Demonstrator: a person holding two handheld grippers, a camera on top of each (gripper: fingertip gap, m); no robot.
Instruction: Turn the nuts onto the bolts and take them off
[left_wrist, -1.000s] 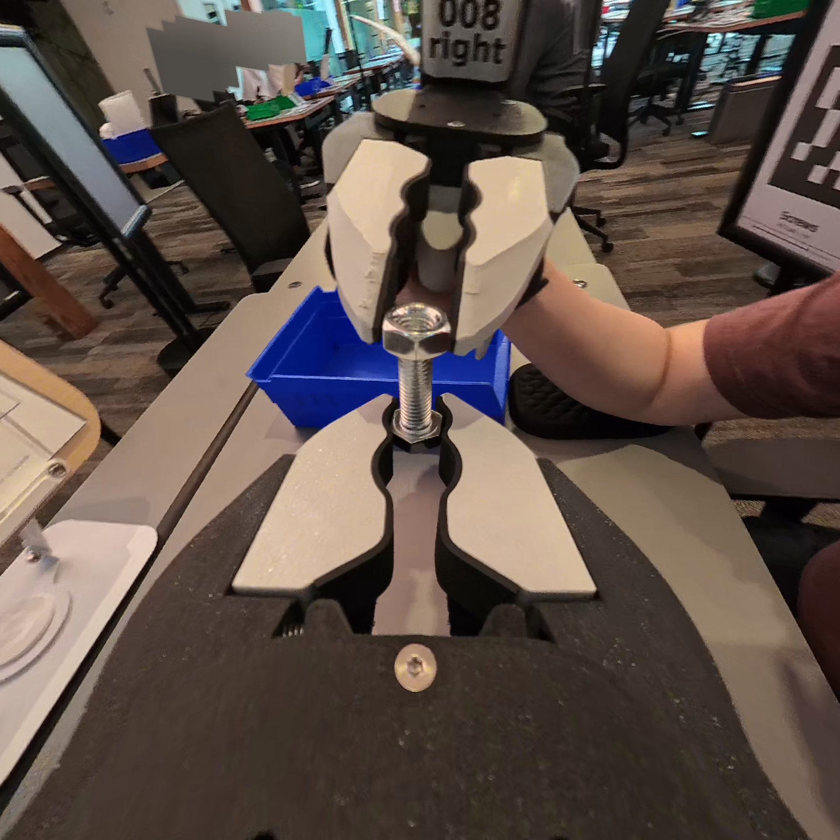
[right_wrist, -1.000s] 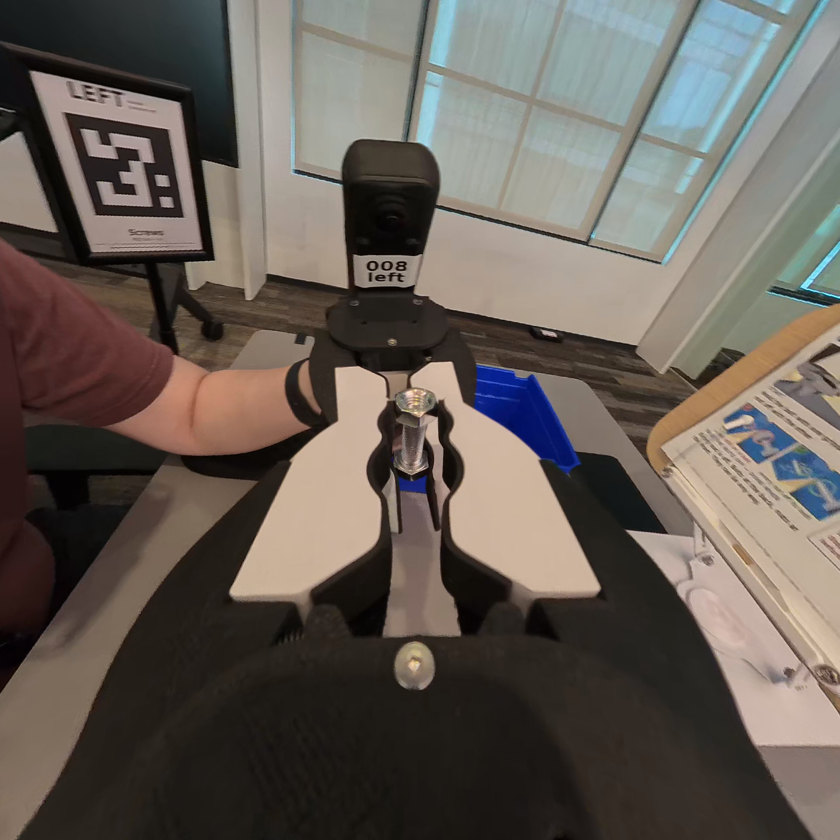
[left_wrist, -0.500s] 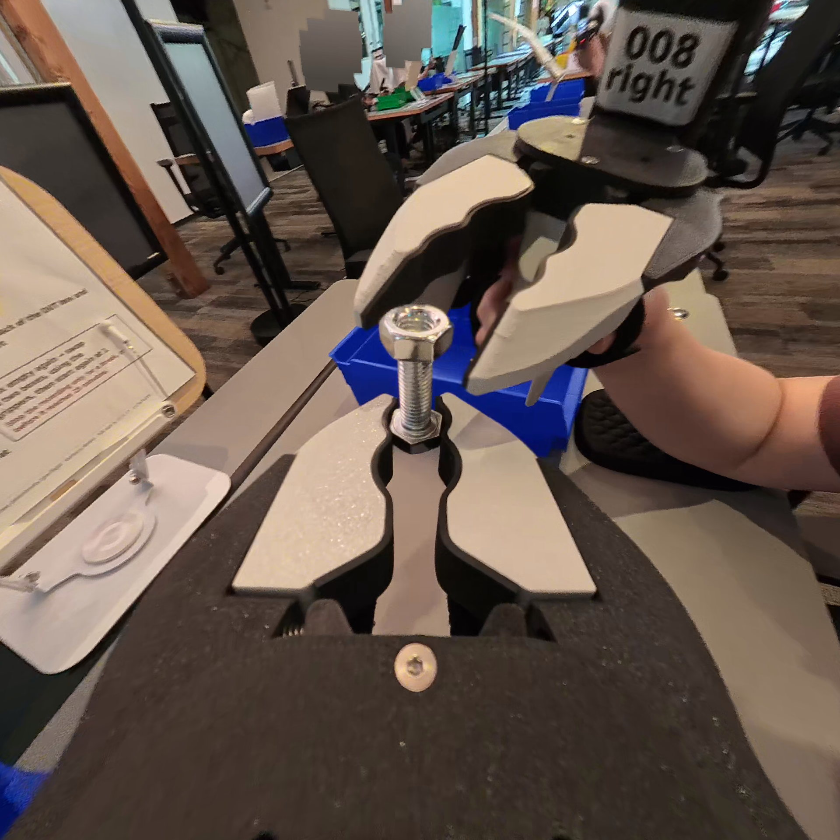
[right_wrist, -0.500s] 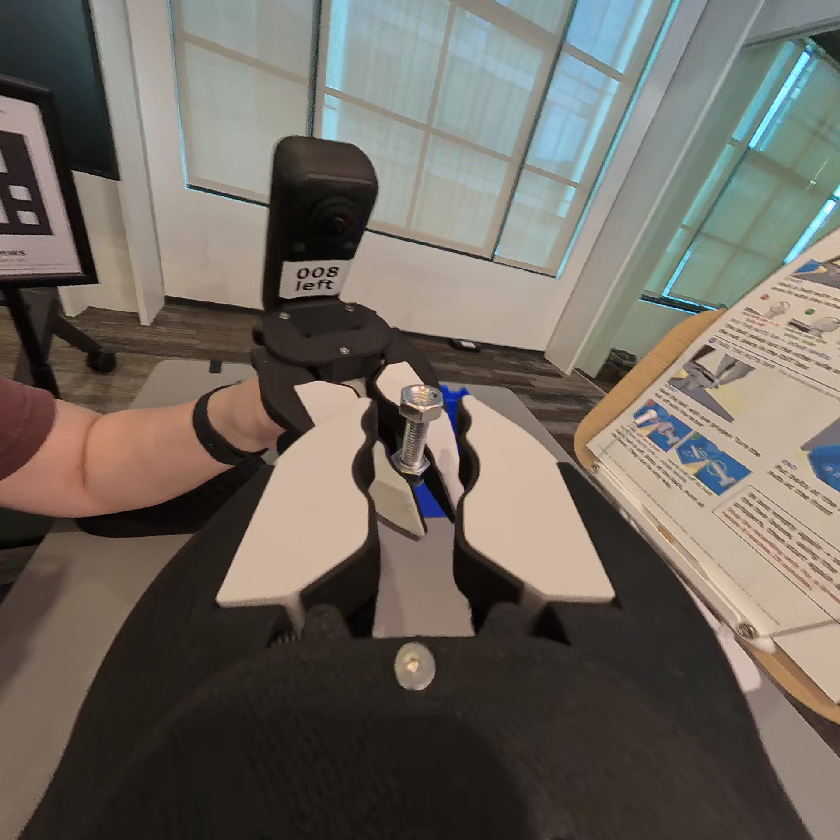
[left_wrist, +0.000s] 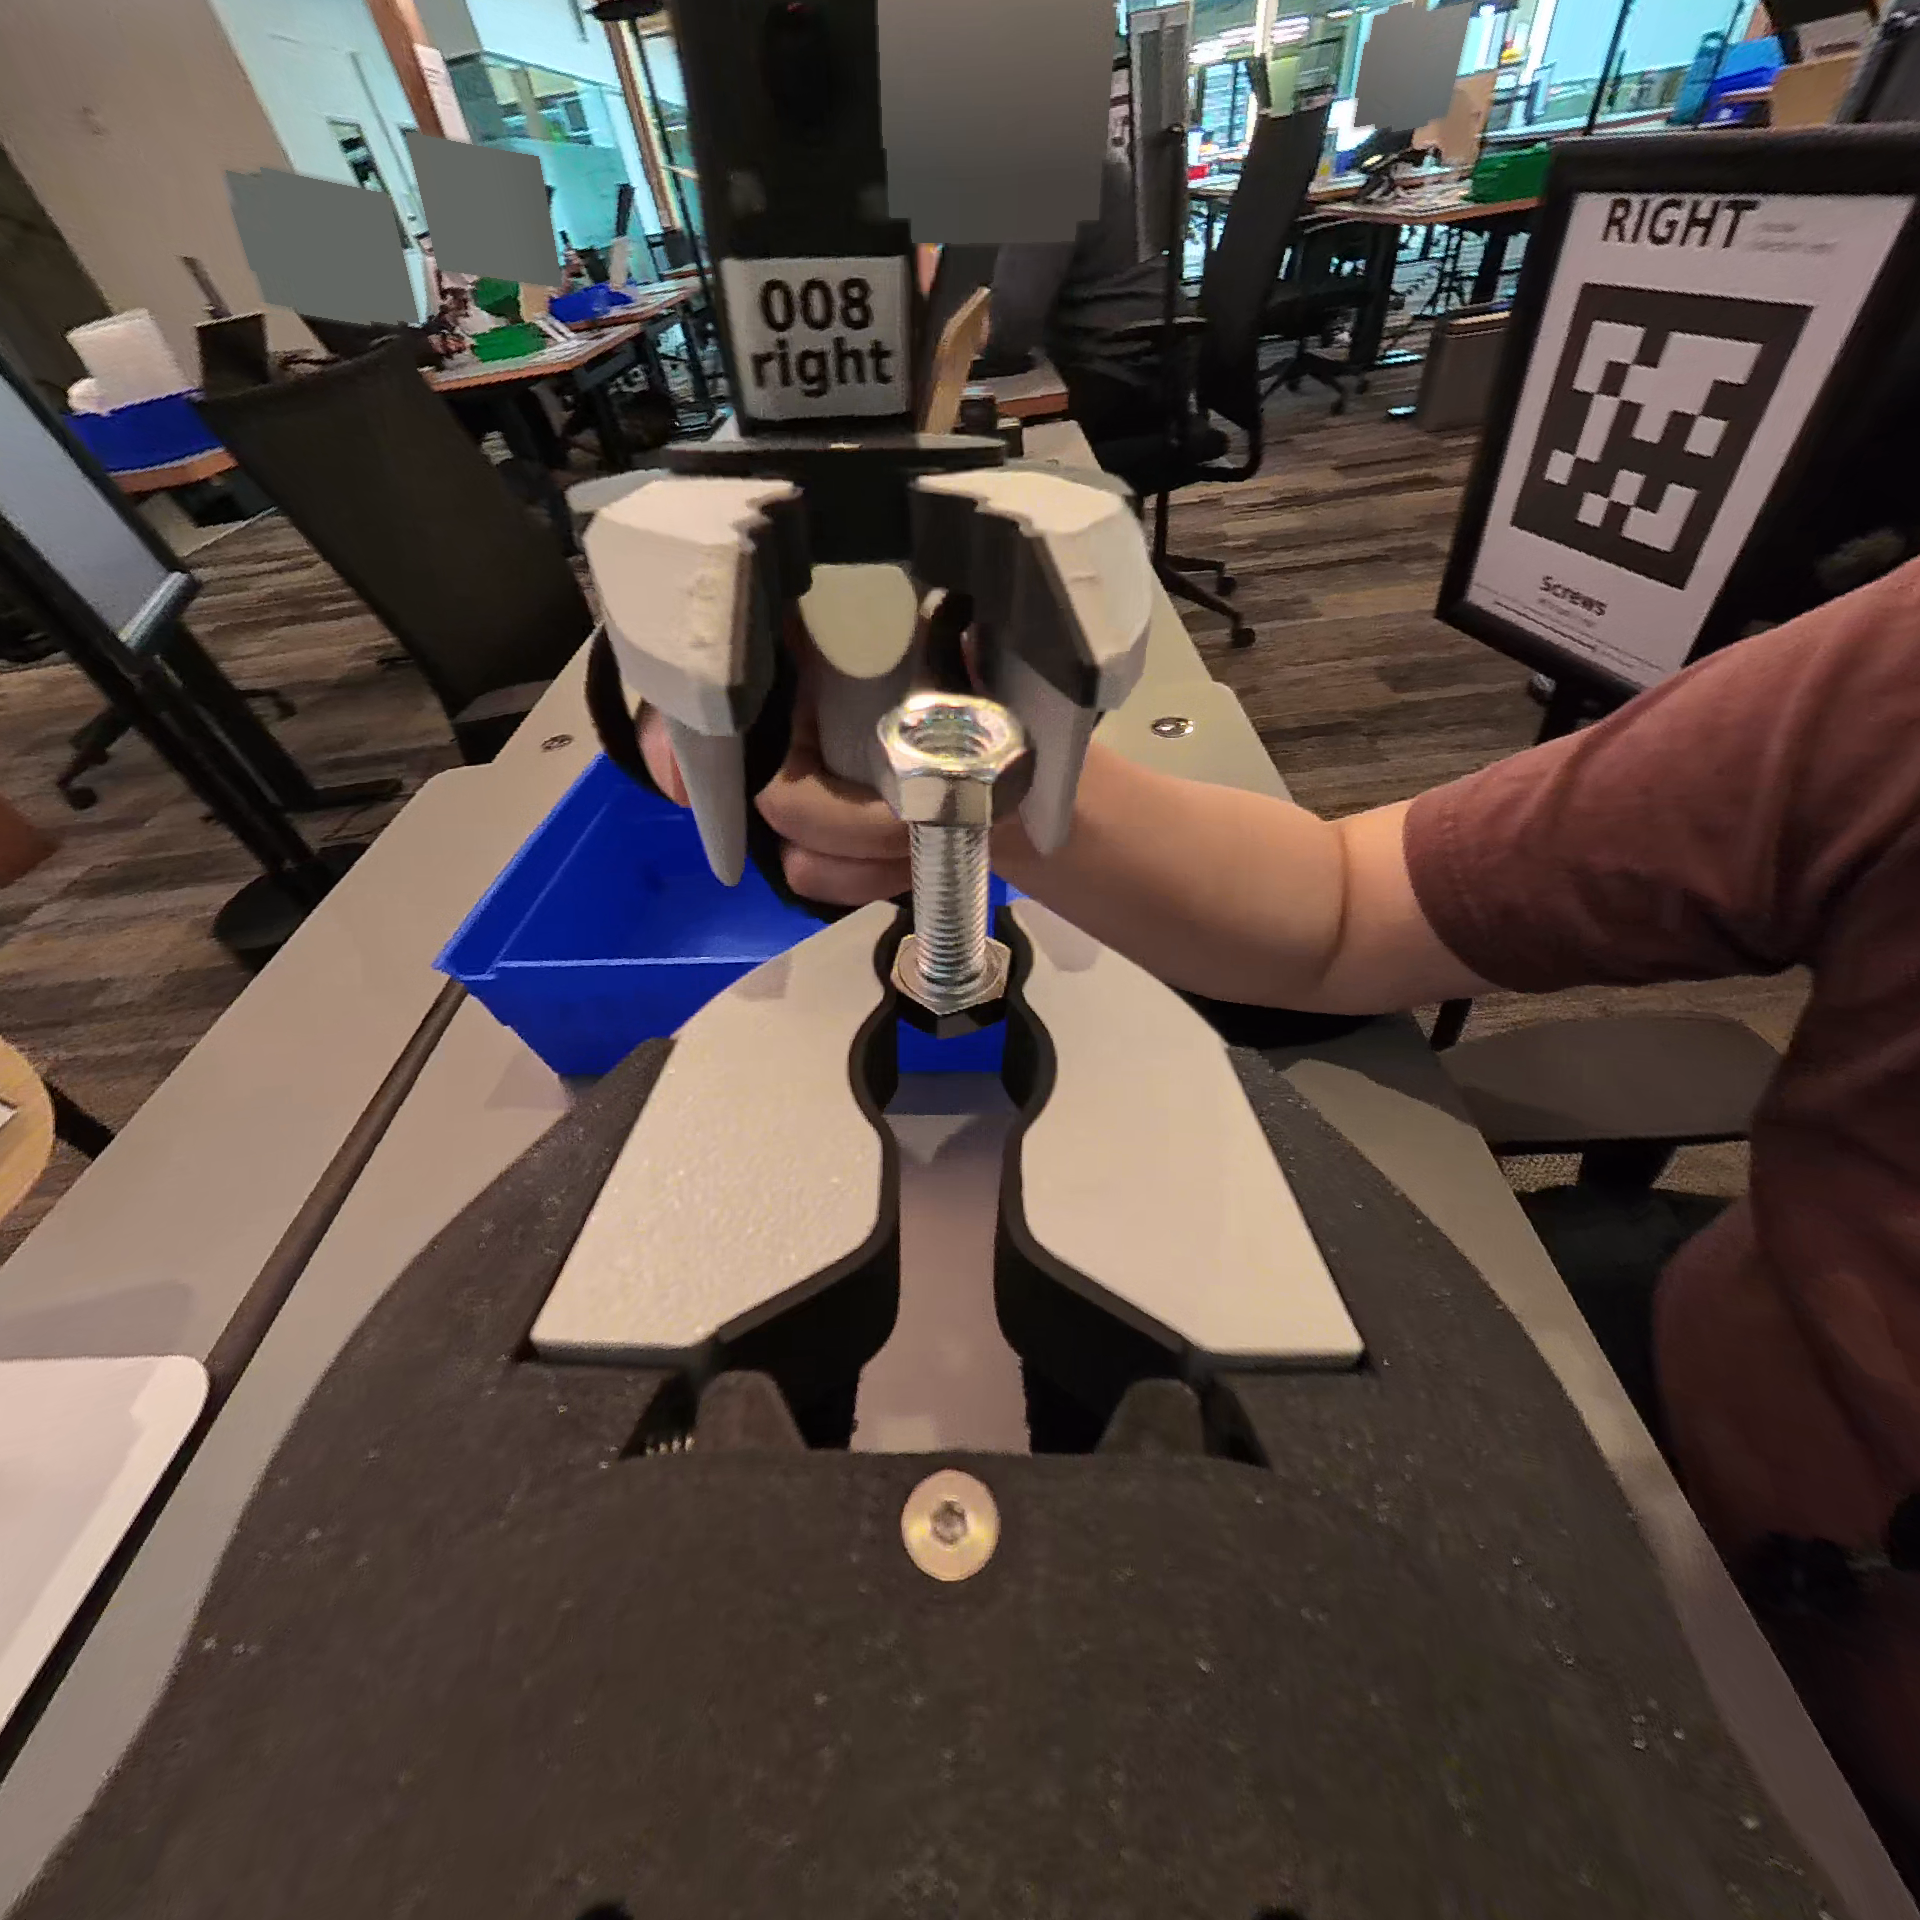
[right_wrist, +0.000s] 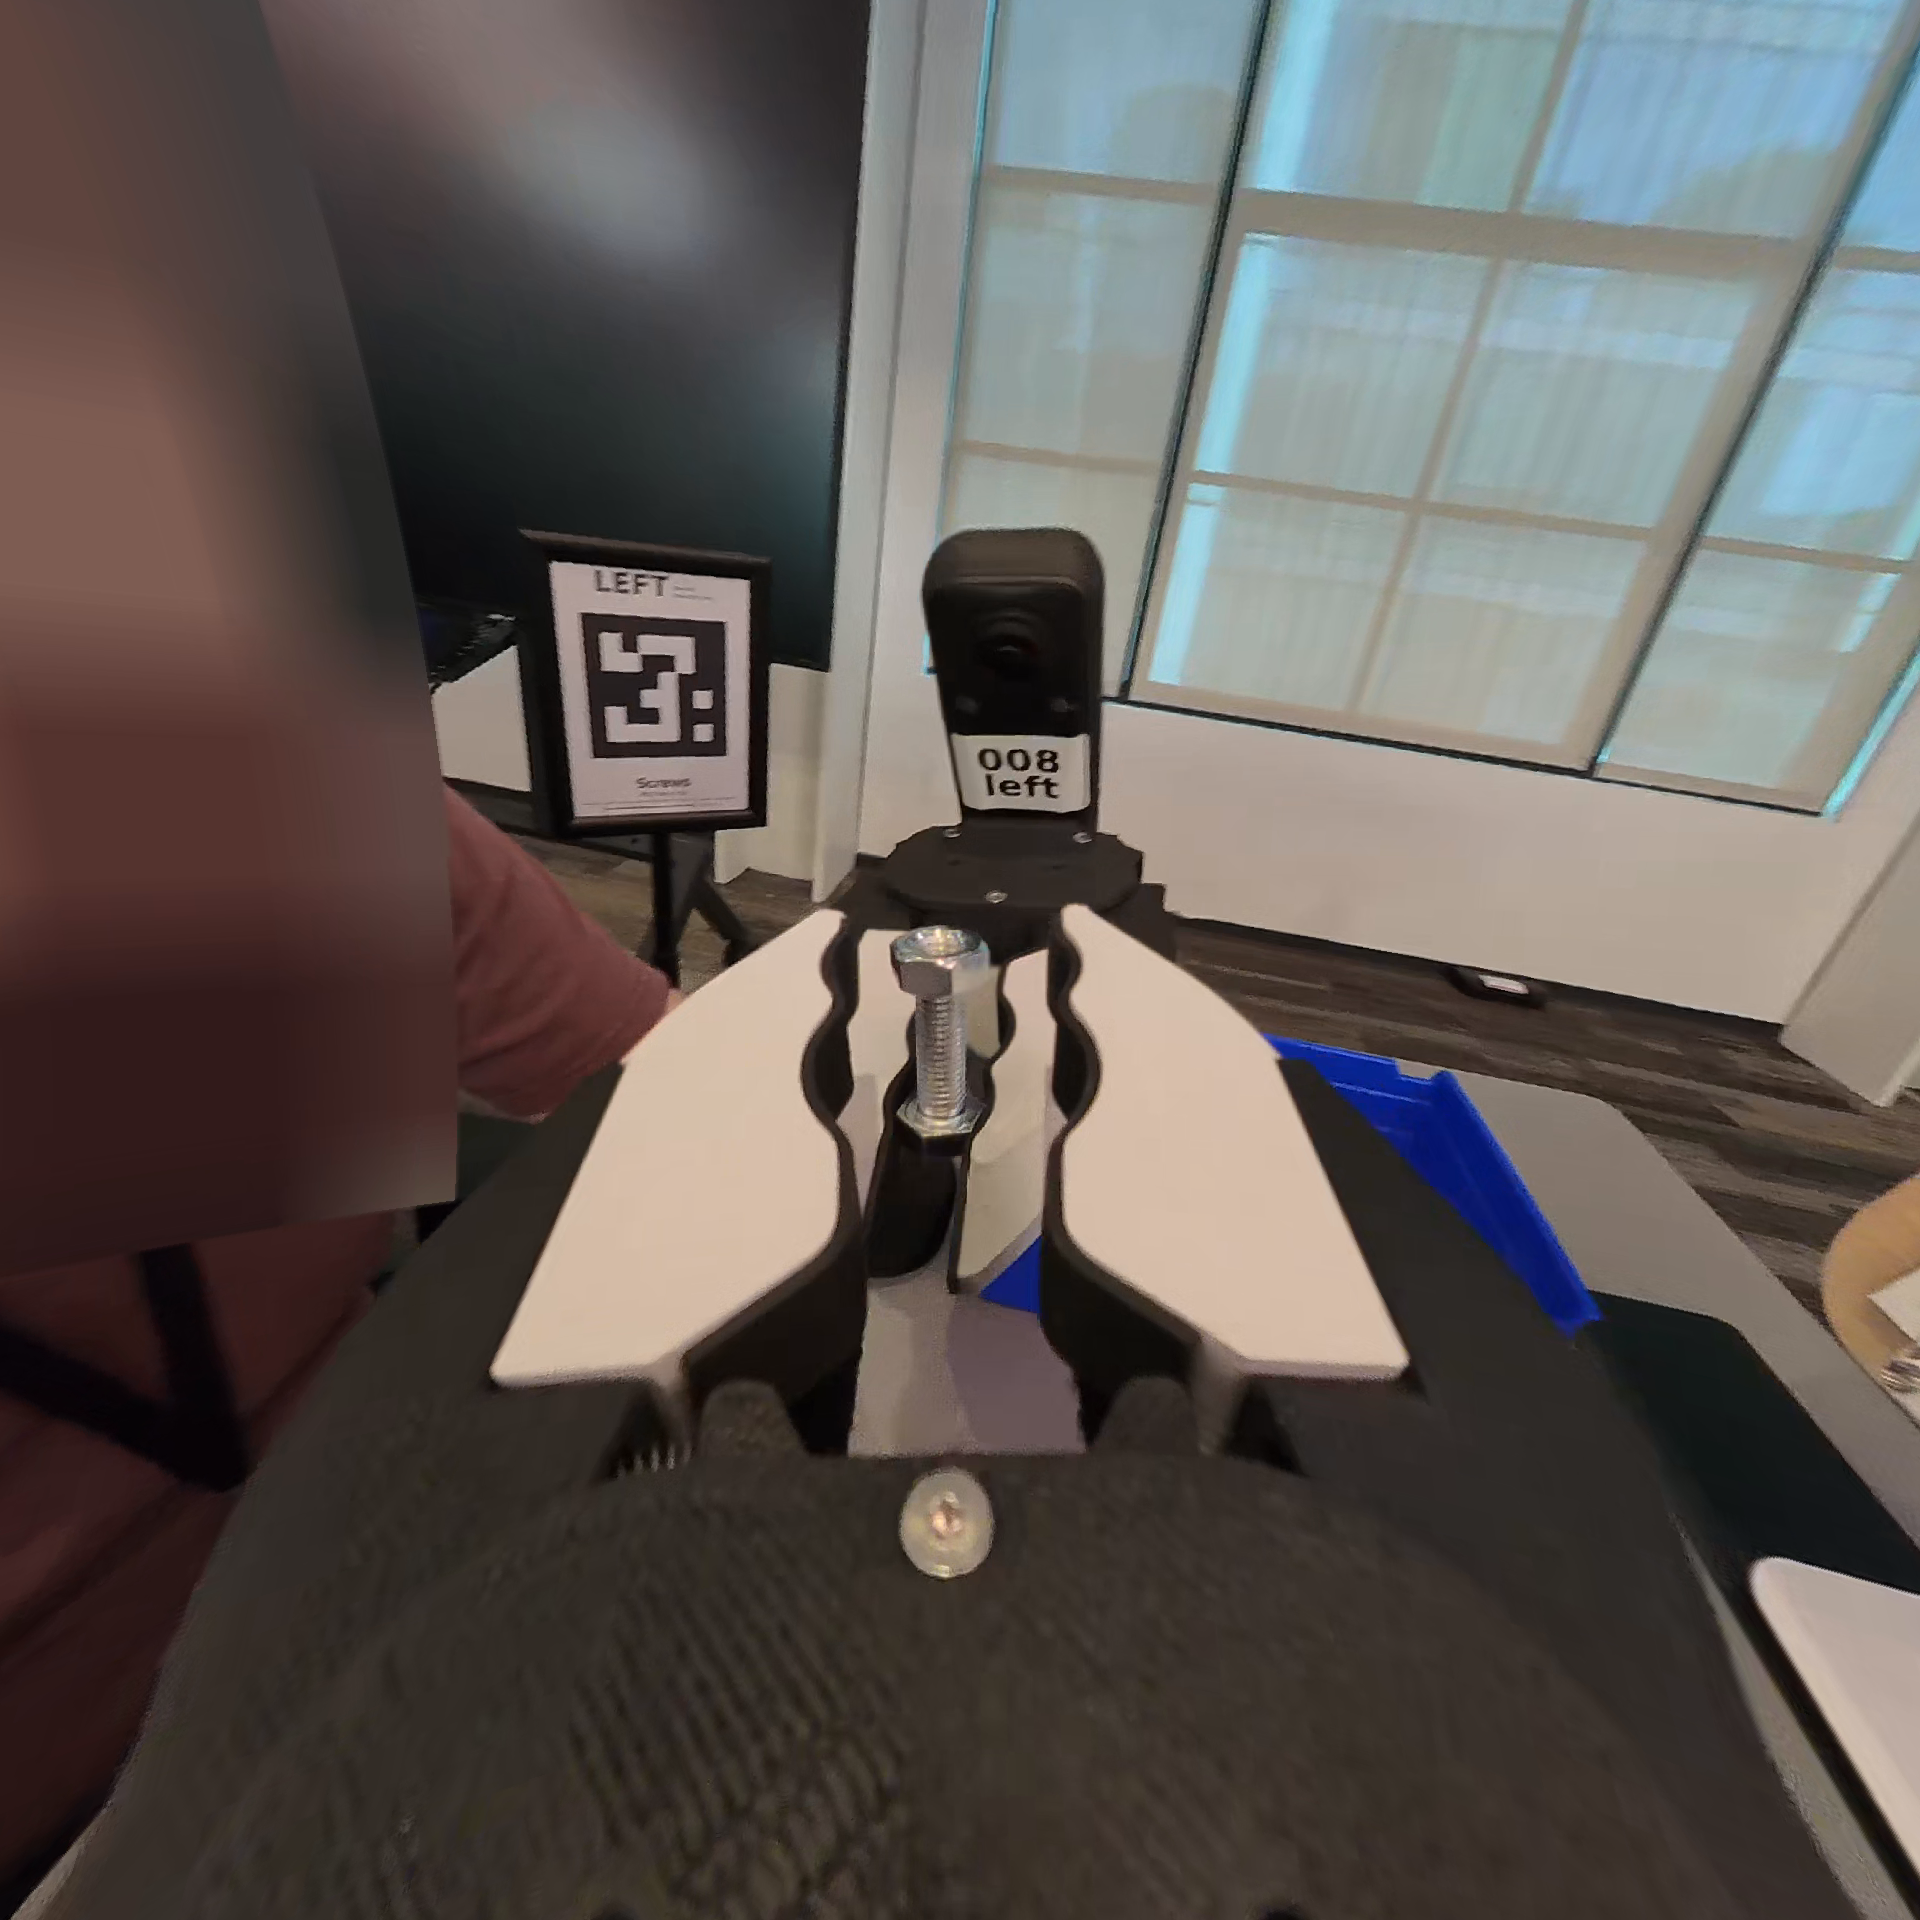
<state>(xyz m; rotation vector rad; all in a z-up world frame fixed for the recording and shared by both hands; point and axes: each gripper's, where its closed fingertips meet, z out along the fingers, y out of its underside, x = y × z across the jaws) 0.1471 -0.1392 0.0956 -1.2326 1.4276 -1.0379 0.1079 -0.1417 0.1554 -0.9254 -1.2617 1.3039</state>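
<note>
Left claw (left_wrist: 948, 971) pinching upright bolt (left_wrist: 948, 904) — right claw (right_wrist: 948, 997) spread around its nut (right_wrist: 935, 961), blue bin (left_wrist: 623, 935) behind.

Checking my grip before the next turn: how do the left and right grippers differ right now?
The left gripper has its jaws shut on the bolt at its lower end; the right gripper has its jaws spread, holding nothing. The left gripper grips below the nut; the right gripper's jaws flank the nut with gaps on either side. Both look alike and face each other.
</note>
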